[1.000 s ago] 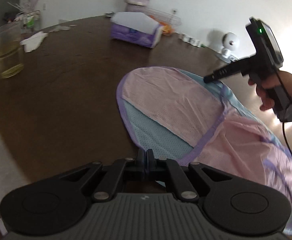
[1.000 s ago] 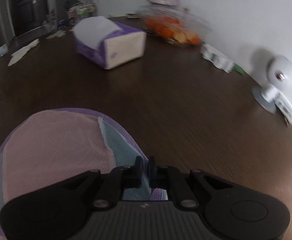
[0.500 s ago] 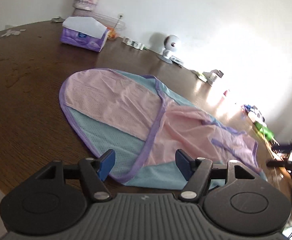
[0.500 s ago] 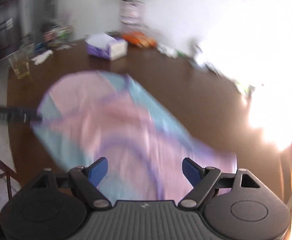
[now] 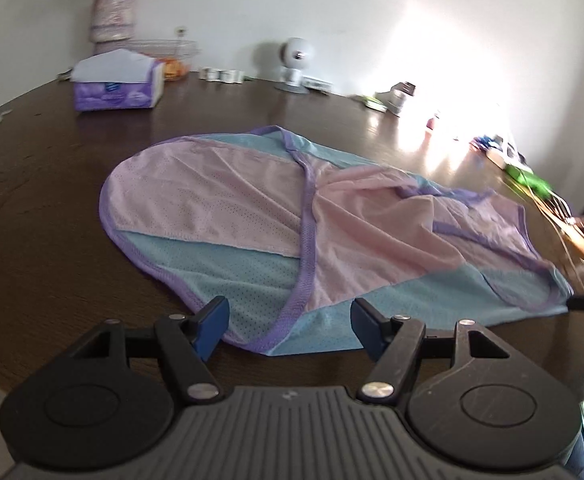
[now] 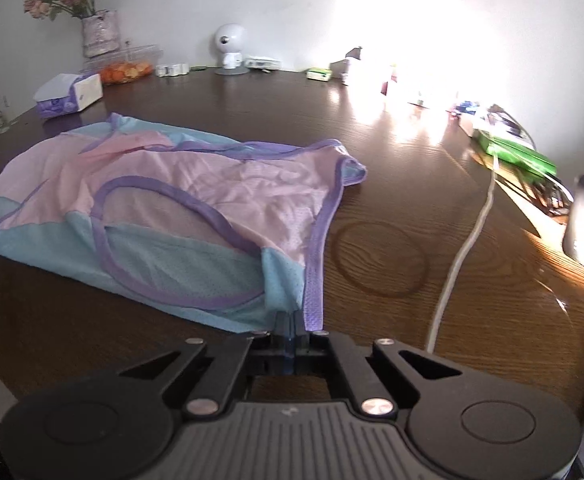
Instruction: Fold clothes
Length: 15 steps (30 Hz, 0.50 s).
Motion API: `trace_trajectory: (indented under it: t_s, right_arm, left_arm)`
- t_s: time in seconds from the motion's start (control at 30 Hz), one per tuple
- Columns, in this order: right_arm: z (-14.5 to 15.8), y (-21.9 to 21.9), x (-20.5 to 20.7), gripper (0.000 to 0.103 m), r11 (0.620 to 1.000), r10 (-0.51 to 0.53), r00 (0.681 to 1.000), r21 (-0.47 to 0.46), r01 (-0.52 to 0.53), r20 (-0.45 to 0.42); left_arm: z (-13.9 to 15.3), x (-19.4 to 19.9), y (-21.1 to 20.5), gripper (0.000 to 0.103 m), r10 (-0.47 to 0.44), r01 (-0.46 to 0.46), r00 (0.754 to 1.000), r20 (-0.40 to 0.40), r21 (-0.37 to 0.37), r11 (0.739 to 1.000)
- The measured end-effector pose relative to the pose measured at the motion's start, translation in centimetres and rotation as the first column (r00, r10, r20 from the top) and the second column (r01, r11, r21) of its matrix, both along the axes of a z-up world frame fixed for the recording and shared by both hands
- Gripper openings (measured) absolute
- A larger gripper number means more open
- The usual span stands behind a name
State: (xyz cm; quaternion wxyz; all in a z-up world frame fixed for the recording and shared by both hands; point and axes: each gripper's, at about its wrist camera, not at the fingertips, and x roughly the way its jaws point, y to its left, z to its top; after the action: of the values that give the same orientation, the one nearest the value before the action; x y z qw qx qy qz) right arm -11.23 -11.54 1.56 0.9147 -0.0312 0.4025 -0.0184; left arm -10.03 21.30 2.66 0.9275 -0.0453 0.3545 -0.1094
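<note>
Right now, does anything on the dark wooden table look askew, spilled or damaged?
Nothing spilled or damaged. The pink, blue and purple mesh garment lies rumpled, its right end bunched with a turned-up corner. A ring-shaped mark stains the table beside it.

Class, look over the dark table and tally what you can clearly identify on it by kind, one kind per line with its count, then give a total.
Garments: 1, the pink, blue and purple jersey
Tissue packs: 1
Flower vases: 1
Round white cameras: 1
White cables: 1
Total: 5
Small clutter in the glare is too washed out to count.
</note>
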Motion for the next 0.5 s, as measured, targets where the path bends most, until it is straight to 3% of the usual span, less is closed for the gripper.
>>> trace_trajectory:
  t_s: [0.07,0.17,0.23,0.27,0.33,0.4,0.5]
  right_arm:
    - [0.4,0.0,-0.9,0.003,0.999,-0.024,1.0,-0.023,0.024,-0.004]
    - [1.8,0.6,-0.8,0.018,1.0,0.017,0.997,0.007,-0.018,0.077]
    - [2.4,1.8,1.0,0.061,0.993,0.116,0.984,0.012,-0.118,0.135]
    - [2.7,2.3,1.9,0.063,0.986,0.164,0.973,0.013,-0.168,0.164]
    - [2.3,3.9,5.2,0.06,0.971,0.238,0.958,-0.044,-0.234,0.161]
    - [1.7,5.1,8.6,0.053,0.958,0.287,0.95,-0.047,-0.283,0.125]
    - [0.5,6.0,11.3,0.048,0.944,0.33,0.941,-0.014,-0.33,0.075]
  left_arm:
    - [0.4,-0.4,-0.4,0.068,-0.03,0.03,0.999,-0.017,0.004,1.0]
    - [1.5,0.0,0.4,0.068,-0.034,0.033,0.999,-0.017,-0.082,0.996]
    - [2.0,1.8,0.4,0.068,-0.035,0.031,0.999,-0.028,-0.137,0.99]
    - [2.3,2.7,0.3,0.068,-0.036,0.03,0.999,-0.034,-0.163,0.986]
    - [2.3,4.5,-1.1,0.068,-0.025,0.018,0.998,-0.057,-0.13,0.991]
    - [2.0,4.9,-2.4,0.068,-0.021,0.018,0.999,-0.047,-0.063,0.998]
    - [1.0,4.4,-2.0,0.068,0.006,-0.008,0.999,-0.044,-0.048,0.999]
